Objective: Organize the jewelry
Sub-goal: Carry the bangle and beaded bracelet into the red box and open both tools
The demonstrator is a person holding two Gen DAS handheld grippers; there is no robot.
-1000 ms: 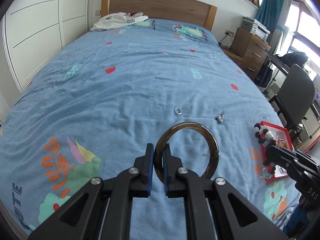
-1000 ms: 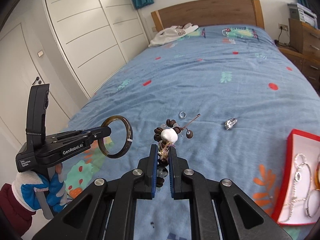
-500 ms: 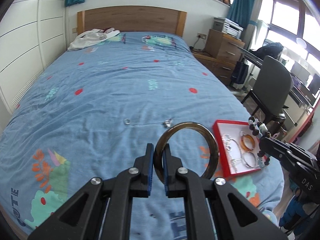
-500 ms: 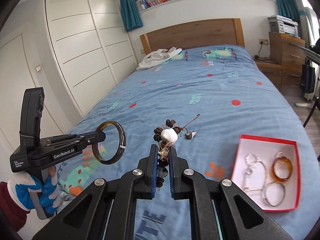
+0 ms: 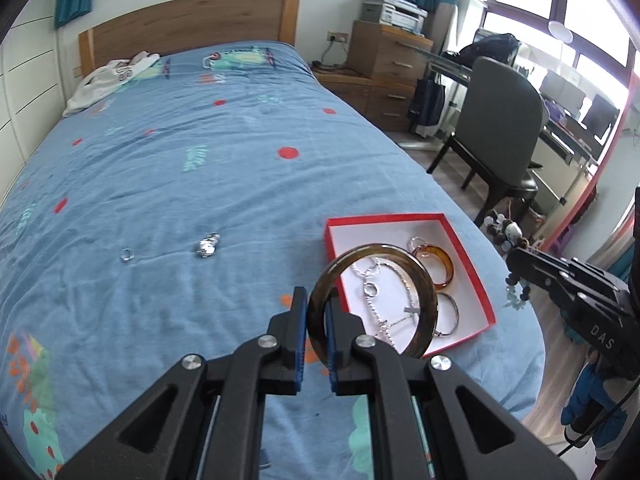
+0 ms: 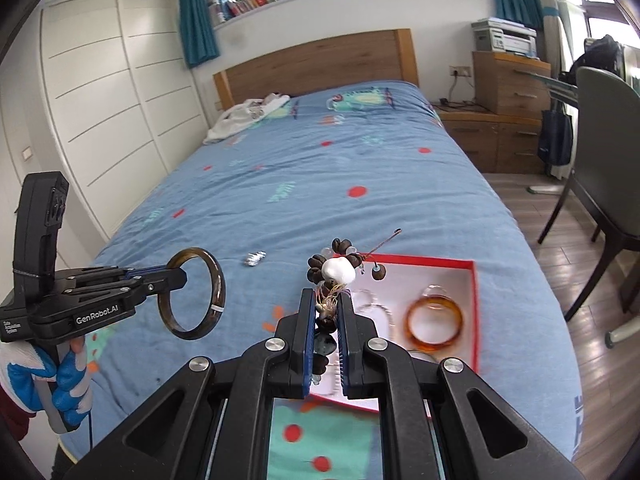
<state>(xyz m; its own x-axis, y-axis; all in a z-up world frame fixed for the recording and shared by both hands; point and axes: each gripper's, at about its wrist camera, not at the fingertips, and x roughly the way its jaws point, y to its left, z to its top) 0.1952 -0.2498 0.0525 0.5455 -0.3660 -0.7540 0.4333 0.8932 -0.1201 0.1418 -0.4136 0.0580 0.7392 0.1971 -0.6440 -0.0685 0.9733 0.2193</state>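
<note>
My left gripper is shut on a dark brown bangle, which hangs in the air over the near left corner of the red box. The same bangle shows at the left of the right wrist view, held by the left gripper. My right gripper is shut on a beaded bracelet of brown beads and one white bead, above the box's left side. Inside lie an amber bangle, a silver chain and a thin silver bangle.
A silver ring and a silver clip-like piece lie on the blue bedspread. White clothing sits by the headboard. A chair and wooden drawers stand beyond the bed's right edge.
Both grippers have swung right across the bed with their pieces still gripped. The red box has come from the far right edge to sit directly under them.
</note>
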